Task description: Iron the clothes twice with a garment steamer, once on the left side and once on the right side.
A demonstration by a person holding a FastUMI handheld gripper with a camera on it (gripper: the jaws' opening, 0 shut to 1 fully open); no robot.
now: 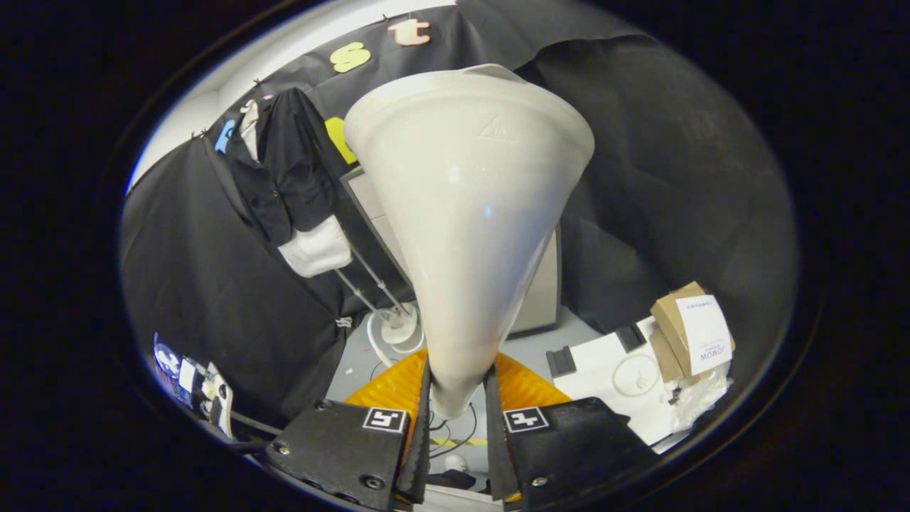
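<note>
My gripper [458, 398] is shut on the narrow neck of a white garment steamer head [469, 213], which flares out wide ahead of the fingers and rises up the middle of the view. Beyond it and to the left, a black shirt with a white collar and white hem [284, 178] hangs on a mannequin stand against the black cloth wall. The steamer head is well apart from the shirt. The stand's thin poles end in a round white base [398, 331] on the floor.
A grey panel [540, 291] stands behind the steamer head. To the right lie a white sheet [604, 363] with small black blocks, and a cardboard box [686, 327]. Cables run on the floor between the fingers. Some small items [192, 377] sit low at the left.
</note>
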